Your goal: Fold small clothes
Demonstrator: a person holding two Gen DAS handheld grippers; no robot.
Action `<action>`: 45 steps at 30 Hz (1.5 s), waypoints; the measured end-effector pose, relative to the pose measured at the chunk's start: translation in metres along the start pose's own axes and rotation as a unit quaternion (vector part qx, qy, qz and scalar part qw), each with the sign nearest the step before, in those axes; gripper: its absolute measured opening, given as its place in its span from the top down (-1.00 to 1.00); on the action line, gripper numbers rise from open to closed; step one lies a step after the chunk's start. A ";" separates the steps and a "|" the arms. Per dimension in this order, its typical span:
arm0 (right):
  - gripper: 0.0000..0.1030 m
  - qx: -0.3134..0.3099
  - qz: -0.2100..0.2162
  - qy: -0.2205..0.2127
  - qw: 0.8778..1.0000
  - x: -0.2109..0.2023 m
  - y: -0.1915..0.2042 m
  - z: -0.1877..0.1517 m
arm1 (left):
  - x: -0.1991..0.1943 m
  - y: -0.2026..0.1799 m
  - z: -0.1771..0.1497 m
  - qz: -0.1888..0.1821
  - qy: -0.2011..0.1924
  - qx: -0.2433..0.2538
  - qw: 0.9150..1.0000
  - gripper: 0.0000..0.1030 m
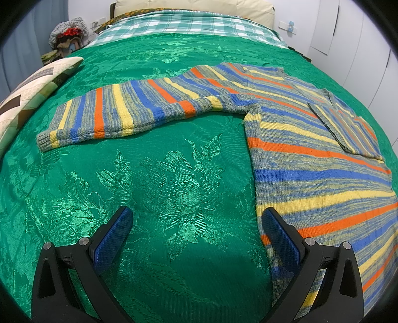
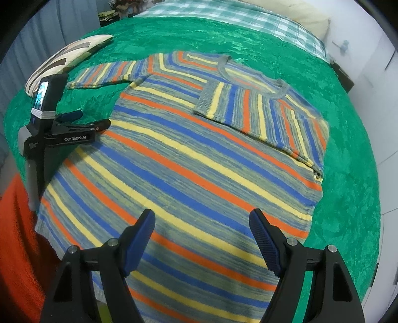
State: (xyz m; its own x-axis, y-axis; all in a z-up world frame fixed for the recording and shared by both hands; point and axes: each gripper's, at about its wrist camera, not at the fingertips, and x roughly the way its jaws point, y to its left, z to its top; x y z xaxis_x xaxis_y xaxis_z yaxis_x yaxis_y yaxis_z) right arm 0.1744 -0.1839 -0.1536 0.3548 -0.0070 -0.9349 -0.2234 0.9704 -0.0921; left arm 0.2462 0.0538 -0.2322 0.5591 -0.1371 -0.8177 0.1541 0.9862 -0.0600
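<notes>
1. Risk, as I judge it: gripping the bedspread [image 1: 154, 179] along with the knit would drag the striped sweater [image 2: 189, 159] askew; the folded-in sleeve [image 2: 261, 111] may slip open
2. Sweater lies flat on the bed; outstretched sleeve [image 1: 119, 111] ahead of the left gripper [image 1: 196, 236], body under the right gripper [image 2: 201, 238]
3. Both wide open, holding nothing

You faced a bed spread with a shiny green floral bedspread [image 1: 159, 179], a green checked blanket [image 1: 189, 24] and cream pillow [image 1: 194, 7] at its head, a patchwork cushion [image 1: 32, 92] left, and white cupboard doors [image 1: 348, 39] right.
</notes>
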 end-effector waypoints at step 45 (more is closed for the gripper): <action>-0.50 0.309 -0.010 -0.082 0.947 -0.033 -0.126 -0.109 | 0.000 0.000 0.000 0.000 0.000 0.000 1.000 -0.99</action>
State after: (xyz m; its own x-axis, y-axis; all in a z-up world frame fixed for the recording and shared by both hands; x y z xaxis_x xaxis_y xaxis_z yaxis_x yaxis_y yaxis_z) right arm 0.0917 -0.3325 -0.1487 0.5015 -0.0381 -0.8643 0.3406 0.9271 0.1567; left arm 0.2468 0.0541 -0.2323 0.5587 -0.1377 -0.8179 0.1547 0.9861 -0.0603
